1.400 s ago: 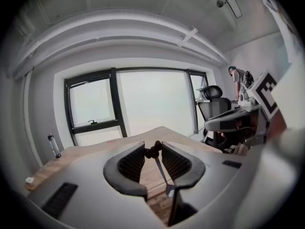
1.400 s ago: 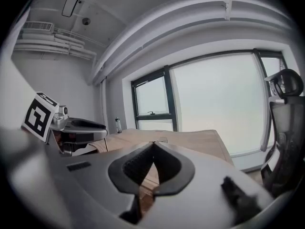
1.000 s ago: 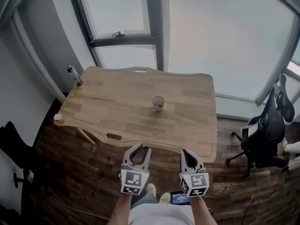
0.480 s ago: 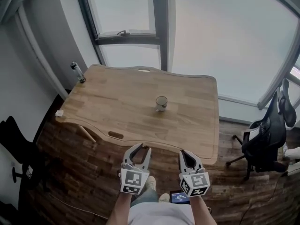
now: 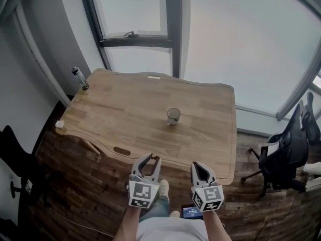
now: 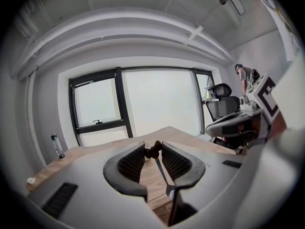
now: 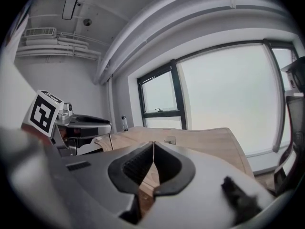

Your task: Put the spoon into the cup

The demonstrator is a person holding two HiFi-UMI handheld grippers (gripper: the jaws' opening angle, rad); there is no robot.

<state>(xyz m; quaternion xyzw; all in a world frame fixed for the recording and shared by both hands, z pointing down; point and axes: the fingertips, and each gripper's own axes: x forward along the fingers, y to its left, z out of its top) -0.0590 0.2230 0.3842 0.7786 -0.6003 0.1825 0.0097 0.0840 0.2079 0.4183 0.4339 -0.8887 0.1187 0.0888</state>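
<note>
Left gripper (image 5: pixel 152 158): lower centre of the head view, in front of the table's near edge. Its jaws are clamped on the spoon (image 6: pixel 159 168), pinching the dark upper end, and the thin stem runs down between them.

Right gripper (image 5: pixel 196 165): just beside the left one, jaws pressed tip to tip with nothing between them.

Cup (image 5: pixel 173 116): upright at frame centre on the wooden table (image 5: pixel 125 109), well apart from both grippers.

Bottle (image 5: pixel 79 79): upper left, at the table's far corner.
</note>
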